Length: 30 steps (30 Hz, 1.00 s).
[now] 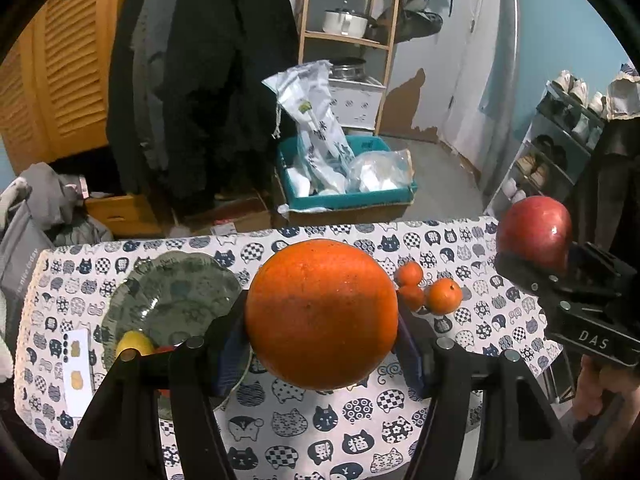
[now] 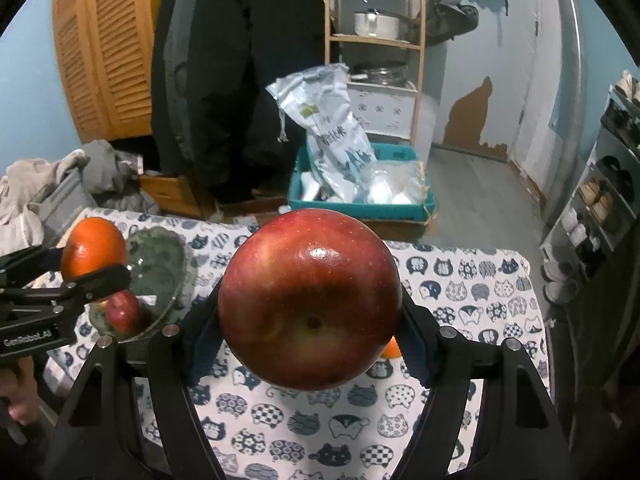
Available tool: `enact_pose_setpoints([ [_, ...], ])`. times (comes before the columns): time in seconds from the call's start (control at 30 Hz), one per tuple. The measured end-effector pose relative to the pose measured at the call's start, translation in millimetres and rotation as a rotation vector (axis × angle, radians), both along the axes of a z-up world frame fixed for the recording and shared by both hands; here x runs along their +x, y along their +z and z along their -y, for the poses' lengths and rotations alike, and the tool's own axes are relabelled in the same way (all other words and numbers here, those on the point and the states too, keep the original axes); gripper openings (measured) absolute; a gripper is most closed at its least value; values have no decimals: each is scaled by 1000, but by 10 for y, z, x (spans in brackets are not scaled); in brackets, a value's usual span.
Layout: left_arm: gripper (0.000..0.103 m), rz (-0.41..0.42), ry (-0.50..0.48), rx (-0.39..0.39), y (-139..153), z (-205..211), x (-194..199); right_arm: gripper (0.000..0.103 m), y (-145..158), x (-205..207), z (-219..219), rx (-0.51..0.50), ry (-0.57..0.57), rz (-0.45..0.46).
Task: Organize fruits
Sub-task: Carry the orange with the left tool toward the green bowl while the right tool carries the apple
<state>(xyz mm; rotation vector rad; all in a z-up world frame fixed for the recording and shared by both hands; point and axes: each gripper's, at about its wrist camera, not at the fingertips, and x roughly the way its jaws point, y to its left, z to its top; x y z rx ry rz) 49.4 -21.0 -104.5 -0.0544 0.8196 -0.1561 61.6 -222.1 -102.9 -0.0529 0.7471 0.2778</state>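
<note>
A: Left wrist view first. The left gripper (image 1: 322,344) has its jaws partway open and clamped on a big orange (image 1: 321,314), pads pressing both flanks, the fruit clear of the cat-print tablecloth (image 1: 320,424).

B: And the target sits to its left: the green glass plate (image 1: 176,292), with a yellow fruit (image 1: 134,343) on its near edge and something red just beside that, mostly hidden behind the finger.

A: Three small tangerines (image 1: 430,290) lie on the cloth beyond the orange, off the plate. At the right edge, the right gripper (image 1: 532,264) carries a red apple (image 1: 535,232).

B: Over to the right wrist view. The right gripper (image 2: 310,344) is open about halfway, squeezing that red apple (image 2: 310,298) at its widest, blossom end facing the camera.

A: The left gripper (image 2: 94,270) shows at the far left, the orange (image 2: 93,252) between its fingers above the plate (image 2: 160,264). A second, smaller apple (image 2: 123,312) rests on the plate's near side.

B: So both fruits are up in the air. My call: deliver one at a time.

A: Agreed. Bring the orange down over the bare middle of the plate, low before the jaws part, so it doesn't roll into the yellow fruit.

B: Then the apple goes in from the right, set into a gap. Round fruit on smooth glass will wander, so a gentle release matters.
</note>
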Motion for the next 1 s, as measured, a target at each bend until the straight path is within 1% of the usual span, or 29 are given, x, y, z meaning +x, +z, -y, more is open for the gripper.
enact_pose_setpoints([
  [0.2, 66, 8, 23, -9, 48, -152, -1, 75, 83, 10, -155, 16, 34, 12],
  [0.53, 66, 21, 75, -4, 70, -431, 4, 75, 102, 126, -469, 26, 84, 4],
  [0.77, 66, 9, 116, 1, 27, -709, 50, 75, 99, 218, -789, 29, 127, -2],
  [1.0, 66, -11, 171, -5, -64, -1055, 112, 75, 36, 345, -1130, 33, 169, -33],
])
